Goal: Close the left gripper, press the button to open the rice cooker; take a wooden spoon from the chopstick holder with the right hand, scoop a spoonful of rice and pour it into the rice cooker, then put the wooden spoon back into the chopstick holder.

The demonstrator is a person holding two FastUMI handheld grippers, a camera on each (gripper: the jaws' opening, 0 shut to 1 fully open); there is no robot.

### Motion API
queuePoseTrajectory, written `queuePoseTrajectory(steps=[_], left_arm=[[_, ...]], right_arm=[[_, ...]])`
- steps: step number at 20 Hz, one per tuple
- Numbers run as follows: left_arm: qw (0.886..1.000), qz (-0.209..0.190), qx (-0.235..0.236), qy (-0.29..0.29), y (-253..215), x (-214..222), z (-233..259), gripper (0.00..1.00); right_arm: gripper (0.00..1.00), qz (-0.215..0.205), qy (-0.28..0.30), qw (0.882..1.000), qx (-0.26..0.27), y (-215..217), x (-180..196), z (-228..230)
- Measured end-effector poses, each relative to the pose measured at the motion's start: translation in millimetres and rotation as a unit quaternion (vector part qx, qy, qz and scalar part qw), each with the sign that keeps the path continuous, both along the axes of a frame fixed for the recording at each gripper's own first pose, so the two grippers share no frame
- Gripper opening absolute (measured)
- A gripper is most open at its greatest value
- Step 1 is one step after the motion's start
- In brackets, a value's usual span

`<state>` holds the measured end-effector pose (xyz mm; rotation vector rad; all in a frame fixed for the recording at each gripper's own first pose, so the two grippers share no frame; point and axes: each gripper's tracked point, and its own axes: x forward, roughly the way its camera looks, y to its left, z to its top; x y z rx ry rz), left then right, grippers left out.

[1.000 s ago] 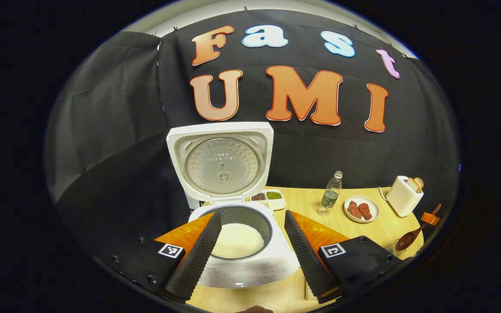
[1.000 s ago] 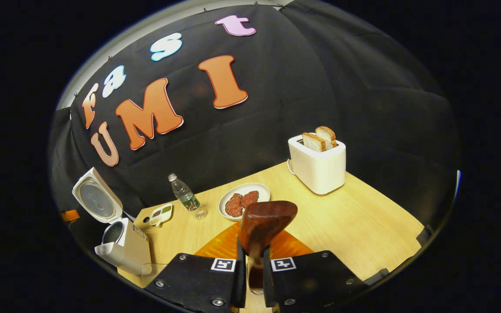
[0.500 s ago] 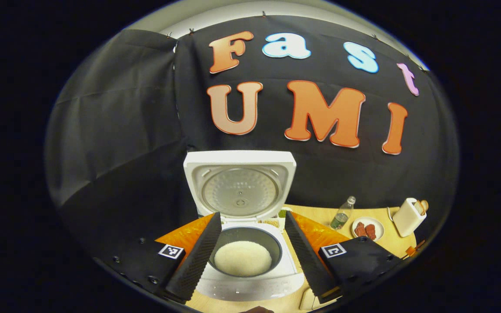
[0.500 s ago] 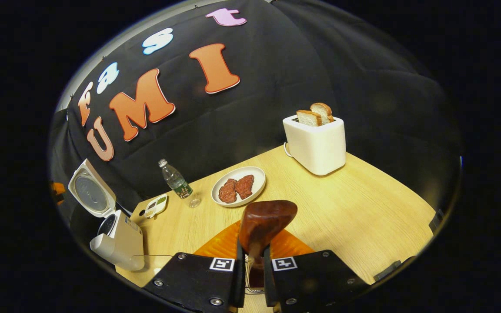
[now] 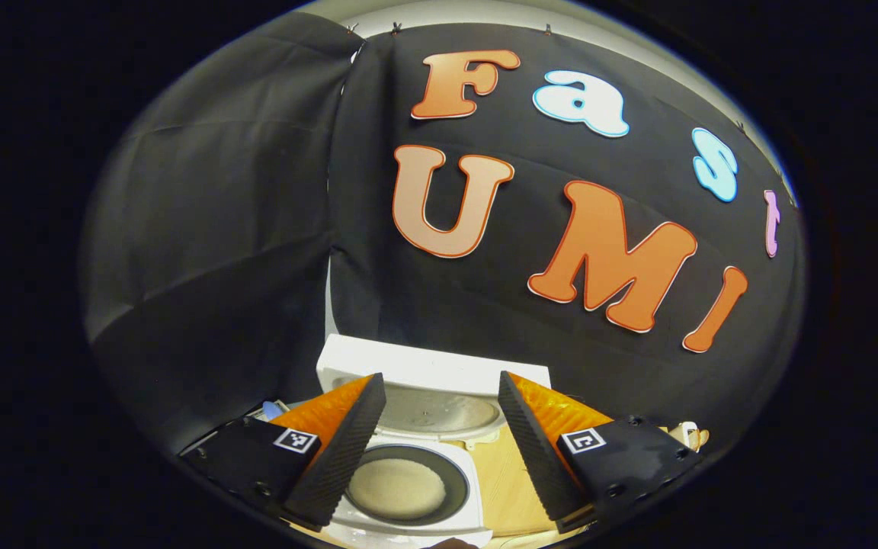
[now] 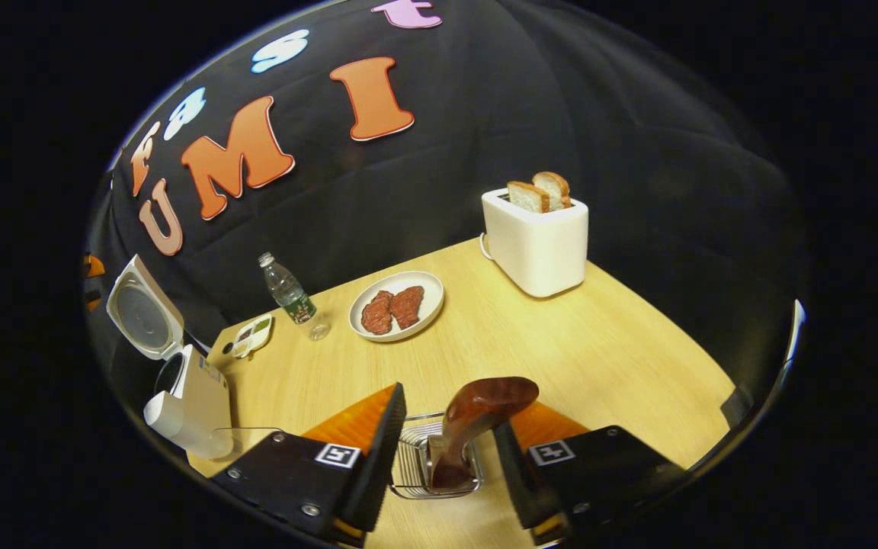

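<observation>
Right gripper view, wooden spoon [image 6: 477, 415] standing in chopstick holder [image 6: 412, 457], between parted fingers [image 6: 382, 457].

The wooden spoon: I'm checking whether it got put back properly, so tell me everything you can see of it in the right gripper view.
The wooden spoon is dark reddish-brown with a glossy finish. It stands in the wire chopstick holder on the table, its broad bowl up and tilted toward the right, its handle down inside the wires. The right hand-held gripper is open, a finger on either side of the spoon and neither one touching it. No rice is visible on the bowl.
</observation>
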<state>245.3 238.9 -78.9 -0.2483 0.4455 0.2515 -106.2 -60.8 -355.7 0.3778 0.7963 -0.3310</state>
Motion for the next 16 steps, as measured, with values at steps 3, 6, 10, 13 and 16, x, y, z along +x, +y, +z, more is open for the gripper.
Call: queuePoseTrajectory(steps=[3,6,10,13,16], left_arm=[[1.000,-0.009,0.008,0.027,7.2,29.9,-10.9,1.00],[0.998,-0.019,0.021,0.064,8.9,53.7,-27.0,1.00],[0.993,-0.029,0.062,0.099,6.4,79.1,-49.0,0.96],[0.983,-0.012,0.090,0.163,14.5,78.2,-69.7,0.99],[0.971,-0.034,0.049,0.230,-13.8,55.1,-93.1,0.99]], right_arm=[[0.86,-0.015,-0.006,1.000,-0.021,-19.6,-7.0,23.3],[0.90,-0.031,-0.026,0.998,-0.044,-37.4,-10.1,52.1],[0.90,-0.023,-0.052,0.997,-0.057,-38.6,-7.1,84.7],[0.90,-0.006,-0.063,0.996,-0.060,-30.2,2.1,93.7],[0.90,0.015,-0.071,0.996,-0.051,-16.3,10.7,98.5]])
